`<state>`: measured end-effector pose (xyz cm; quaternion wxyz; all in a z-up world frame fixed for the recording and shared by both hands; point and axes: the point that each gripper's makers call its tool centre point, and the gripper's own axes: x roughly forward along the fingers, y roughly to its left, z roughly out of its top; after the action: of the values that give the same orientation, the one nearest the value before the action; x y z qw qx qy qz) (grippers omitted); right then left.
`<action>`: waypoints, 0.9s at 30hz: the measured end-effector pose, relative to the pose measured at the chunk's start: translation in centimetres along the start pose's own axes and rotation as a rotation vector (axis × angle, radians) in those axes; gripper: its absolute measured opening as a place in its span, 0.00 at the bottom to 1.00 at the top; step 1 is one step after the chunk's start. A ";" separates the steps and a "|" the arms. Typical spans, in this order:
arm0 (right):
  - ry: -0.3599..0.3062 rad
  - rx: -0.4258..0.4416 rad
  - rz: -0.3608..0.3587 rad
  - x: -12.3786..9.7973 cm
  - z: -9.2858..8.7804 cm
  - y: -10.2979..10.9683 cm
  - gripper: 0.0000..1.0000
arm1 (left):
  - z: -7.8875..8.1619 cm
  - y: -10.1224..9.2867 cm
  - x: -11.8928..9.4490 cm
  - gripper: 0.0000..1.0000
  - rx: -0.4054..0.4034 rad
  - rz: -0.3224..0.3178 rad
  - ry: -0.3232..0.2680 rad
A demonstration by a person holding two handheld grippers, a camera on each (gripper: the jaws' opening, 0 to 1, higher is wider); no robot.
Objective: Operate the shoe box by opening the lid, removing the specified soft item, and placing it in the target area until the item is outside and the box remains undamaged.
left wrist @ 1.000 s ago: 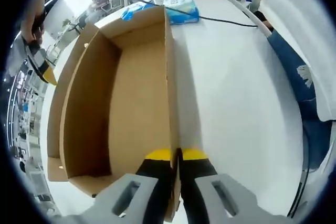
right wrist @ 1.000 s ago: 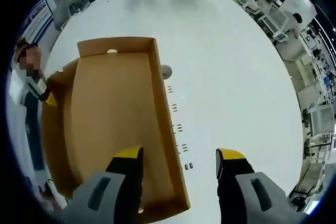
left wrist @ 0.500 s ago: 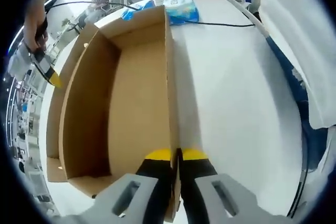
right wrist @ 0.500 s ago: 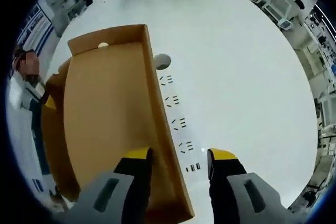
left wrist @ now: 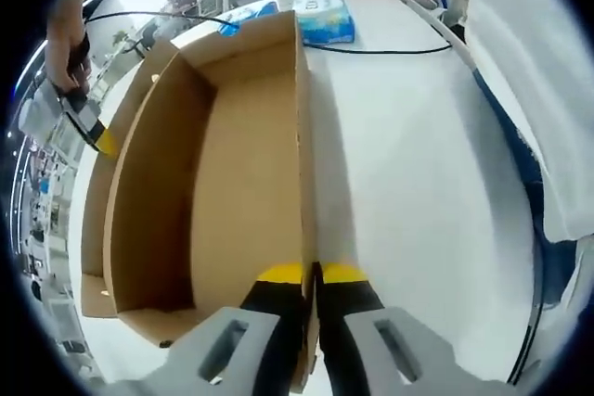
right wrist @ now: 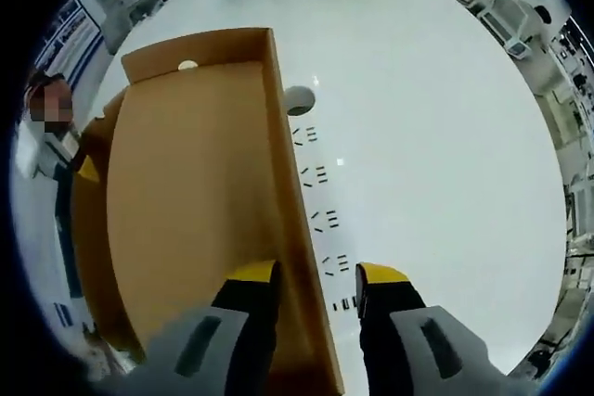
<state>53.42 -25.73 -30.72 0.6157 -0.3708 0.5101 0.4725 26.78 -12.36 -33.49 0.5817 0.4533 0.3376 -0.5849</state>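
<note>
An open brown cardboard shoe box [left wrist: 241, 183] lies on the white table, its inner floor plain cardboard. My left gripper [left wrist: 312, 275] is shut on the top edge of the box's long right wall. In the right gripper view the same box [right wrist: 186, 192] is seen from above. My right gripper [right wrist: 316, 277] straddles the opposite long wall, one finger inside and one outside, still open with a gap on each side of the wall. The right gripper [left wrist: 97, 136] also shows at the box's far left side, and the left gripper's yellow tip [right wrist: 85, 172] at the left wall.
A blue tissue pack [left wrist: 325, 18] and a black cable [left wrist: 390, 48] lie beyond the box. A person in white and blue clothes [left wrist: 529, 90] stands along the right table edge. Small dark marks [right wrist: 320, 220] and a grey disc [right wrist: 299, 99] lie on the table by the box.
My right gripper has come down over the box's long wall and its jaws have narrowed around it. The left gripper still holds the other wall, unmoved.
</note>
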 end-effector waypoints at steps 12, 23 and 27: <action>0.007 -0.014 0.036 0.0 -0.1 0.2 0.14 | 0.1 -0.2 0.0 0.02 -0.015 -0.003 -0.010; 0.003 -0.061 0.014 -0.5 0.2 0.0 0.11 | 0.0 -0.2 0.0 0.02 -0.011 -0.002 -0.013; 0.009 -0.104 0.001 -1.1 0.5 -0.2 0.10 | 0.0 -0.2 0.0 0.02 -0.008 -0.002 -0.015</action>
<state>53.74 -25.52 -29.53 0.5928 -0.4042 0.4879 0.4971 26.59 -12.34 -33.57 0.5855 0.4463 0.3361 -0.5874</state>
